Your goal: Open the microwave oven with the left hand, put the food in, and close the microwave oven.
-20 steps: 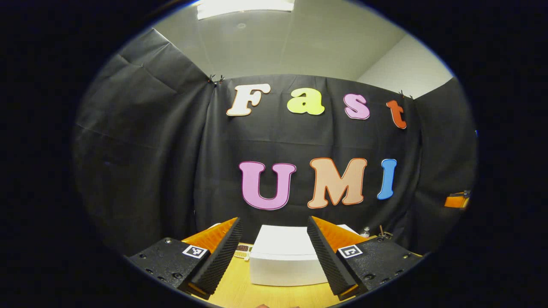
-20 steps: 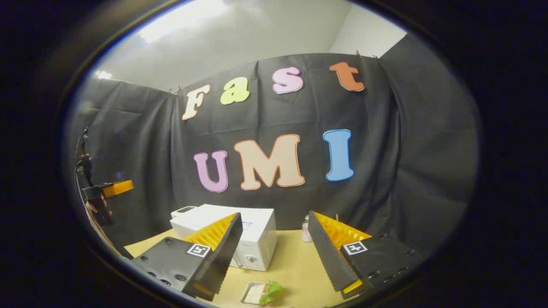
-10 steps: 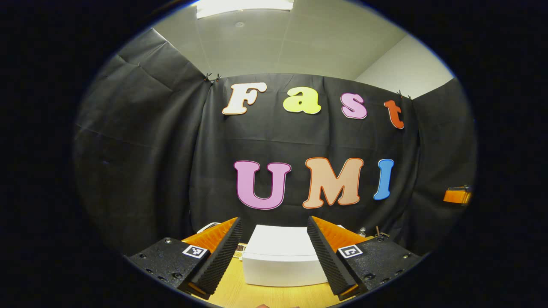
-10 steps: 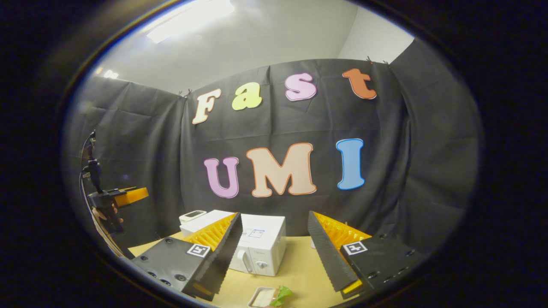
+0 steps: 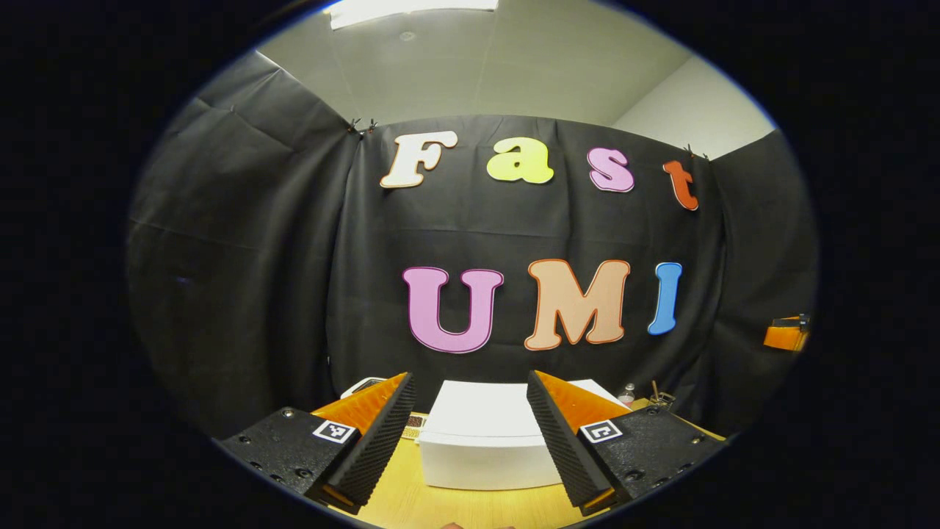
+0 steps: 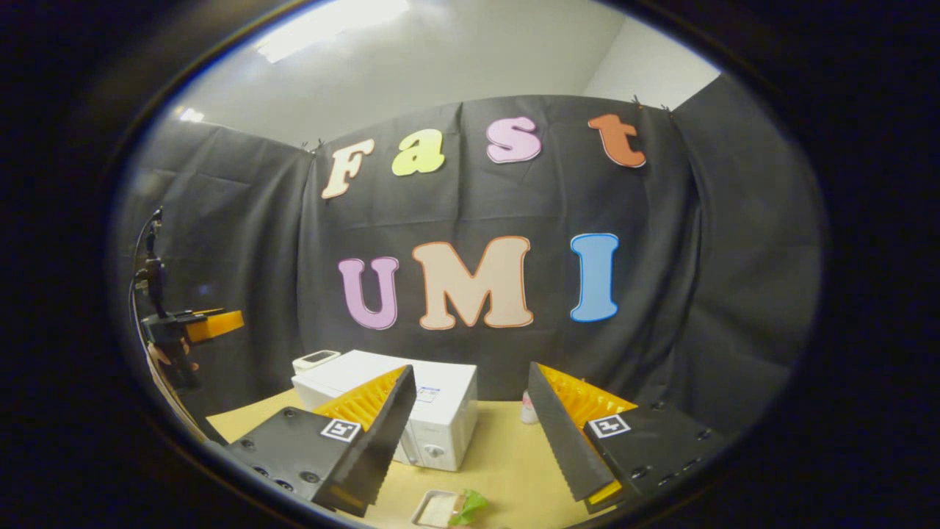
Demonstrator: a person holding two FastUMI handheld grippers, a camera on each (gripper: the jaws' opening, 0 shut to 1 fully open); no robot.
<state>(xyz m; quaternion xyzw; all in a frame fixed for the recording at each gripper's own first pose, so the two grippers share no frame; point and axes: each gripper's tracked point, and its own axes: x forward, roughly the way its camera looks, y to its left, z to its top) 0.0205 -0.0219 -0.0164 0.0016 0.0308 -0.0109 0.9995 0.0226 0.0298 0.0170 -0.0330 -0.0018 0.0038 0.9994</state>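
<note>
A white microwave oven (image 5: 485, 444) stands on the wooden table (image 5: 455, 507), its door closed; in the right gripper view the microwave oven (image 6: 433, 411) shows its front knobs at the right corner. My left gripper (image 5: 470, 441) hangs open in the air in front of and above it, holding nothing. My right gripper (image 6: 470, 441) is open too, above the table to the right of the oven. Below it a small tray of food (image 6: 446, 508) with a green leaf lies on the table. The left gripper (image 6: 194, 327) and a hand show far left in the right gripper view.
A small bottle (image 6: 527, 408) stands on the table right of the oven, also seen as a bottle (image 5: 626, 394) in the left gripper view. A flat white device (image 6: 316, 358) sits behind the oven. The right gripper's body (image 5: 784, 334) shows at the far right edge.
Both views have shifted slightly; the right gripper's view swung a little, so the oven and food tray moved back leftward. Both grippers stay open and high above the table.
</note>
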